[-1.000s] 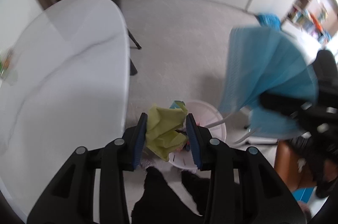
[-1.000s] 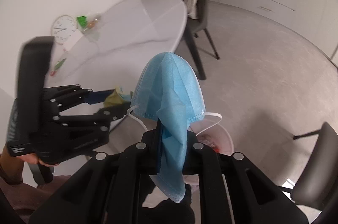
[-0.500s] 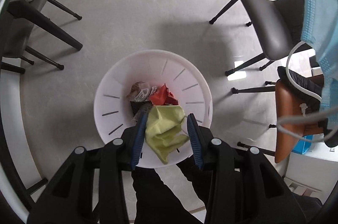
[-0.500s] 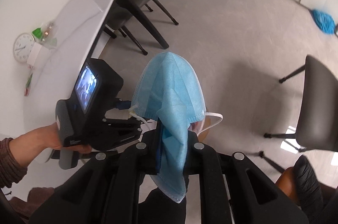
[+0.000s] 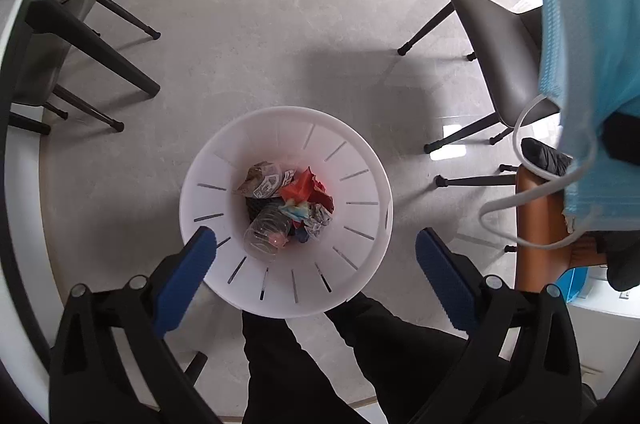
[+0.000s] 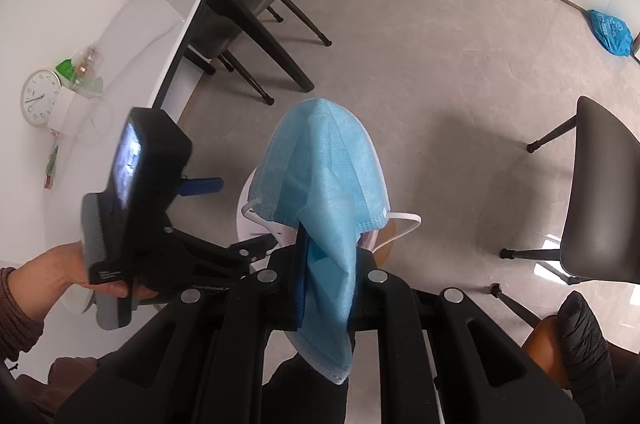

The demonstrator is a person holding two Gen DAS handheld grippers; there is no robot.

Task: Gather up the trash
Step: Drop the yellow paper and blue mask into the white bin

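My left gripper (image 5: 316, 264) is open and empty, straight above a white slotted trash bin (image 5: 360, 160) on the floor. The bin holds a clear plastic bottle (image 5: 268, 230), red wrapper (image 5: 306, 186), printed packet (image 5: 264, 180) and other scraps. The yellow-green paper is not visible. My right gripper (image 6: 326, 260) is shut on a blue face mask (image 6: 324, 176), held above and to the right of the bin; the mask also shows in the left wrist view (image 5: 588, 76). The left gripper's body (image 6: 136, 192) shows in the right wrist view.
A white oval table (image 6: 132, 36) stands to the left with a clock (image 6: 38, 98) and green items (image 6: 78, 68). Dark chairs (image 5: 504, 52) stand around the bin. A blue bag (image 6: 610, 32) lies on the floor far right. My legs (image 5: 320, 364) are below the bin.
My left gripper has opened and the yellow-green paper is gone from its jaws. The right gripper keeps the mask and has shifted slightly.
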